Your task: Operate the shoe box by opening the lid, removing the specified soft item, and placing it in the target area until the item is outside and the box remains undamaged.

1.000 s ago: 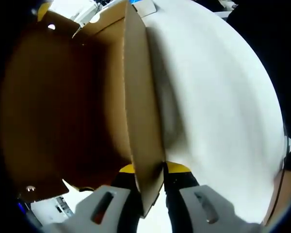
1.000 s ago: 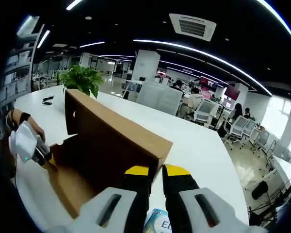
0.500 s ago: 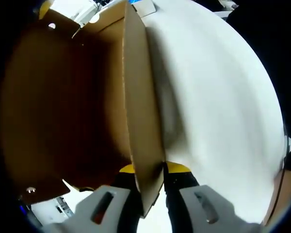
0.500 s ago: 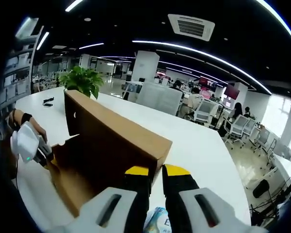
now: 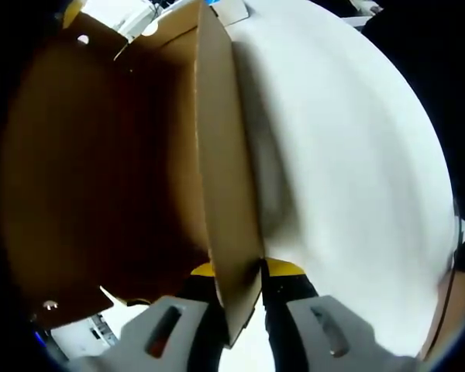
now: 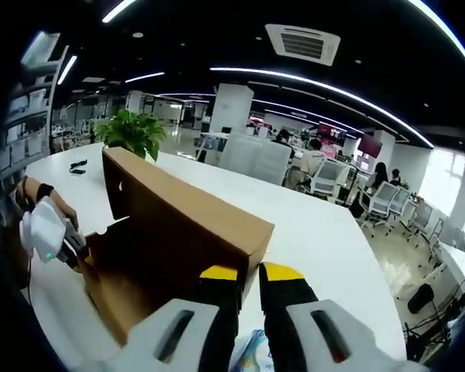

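left hand-held gripper pinching the brown shoe box wall edge, right hand-held gripper nearly closed, empty, white table

Shoe box on table, plant behind it — left gripper at its left end

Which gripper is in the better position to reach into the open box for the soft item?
Probably the right gripper. Its jaws look nearly closed with nothing seen between them, near the raised cardboard lid. The left gripper is shut on the box wall, steadying the shoe box on the white table.
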A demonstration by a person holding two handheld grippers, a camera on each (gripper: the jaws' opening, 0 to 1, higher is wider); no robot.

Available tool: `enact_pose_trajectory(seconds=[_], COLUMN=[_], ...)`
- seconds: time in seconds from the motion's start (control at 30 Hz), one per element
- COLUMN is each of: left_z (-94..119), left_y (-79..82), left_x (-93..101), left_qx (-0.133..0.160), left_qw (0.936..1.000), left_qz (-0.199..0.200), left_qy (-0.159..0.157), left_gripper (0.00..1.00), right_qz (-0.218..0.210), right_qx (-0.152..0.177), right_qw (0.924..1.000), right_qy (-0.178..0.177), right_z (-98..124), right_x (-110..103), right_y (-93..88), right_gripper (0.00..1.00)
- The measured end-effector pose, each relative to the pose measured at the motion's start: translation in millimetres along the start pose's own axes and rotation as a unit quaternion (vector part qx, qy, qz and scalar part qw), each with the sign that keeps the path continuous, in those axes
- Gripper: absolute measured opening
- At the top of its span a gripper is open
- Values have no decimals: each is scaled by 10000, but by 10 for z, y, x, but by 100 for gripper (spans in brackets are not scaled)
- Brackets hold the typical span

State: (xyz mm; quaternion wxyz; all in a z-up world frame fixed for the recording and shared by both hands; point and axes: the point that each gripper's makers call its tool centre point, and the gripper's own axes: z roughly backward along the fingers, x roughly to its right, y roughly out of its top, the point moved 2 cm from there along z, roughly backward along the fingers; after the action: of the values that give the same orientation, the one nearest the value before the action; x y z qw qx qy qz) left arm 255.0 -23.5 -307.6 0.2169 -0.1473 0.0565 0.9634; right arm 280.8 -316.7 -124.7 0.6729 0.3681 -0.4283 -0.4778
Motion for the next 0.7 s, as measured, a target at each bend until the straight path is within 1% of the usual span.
enact_pose_trajectory(seconds=[0.17, 0.3, 0.7], left_z=[-3, -7, -9], left_y=[-5, -7, -8], left_x=[0, -1, -5], left_qx=[-50, -91, -115], left_qw=[10000, 10000, 9999], left_qz=[4, 7, -3], left_qy=[8, 17, 27], left_gripper=[14, 14, 15], right_qz=[20, -78, -22], right_qx=[22, 79, 92], right_qw=[10000, 9999, 9999], right_qy=[24, 49, 37], right_z=[8, 19, 56], right_x=[-3, -4, -38], right_y=[-3, -7, -33], right_gripper=[7, 7, 7])
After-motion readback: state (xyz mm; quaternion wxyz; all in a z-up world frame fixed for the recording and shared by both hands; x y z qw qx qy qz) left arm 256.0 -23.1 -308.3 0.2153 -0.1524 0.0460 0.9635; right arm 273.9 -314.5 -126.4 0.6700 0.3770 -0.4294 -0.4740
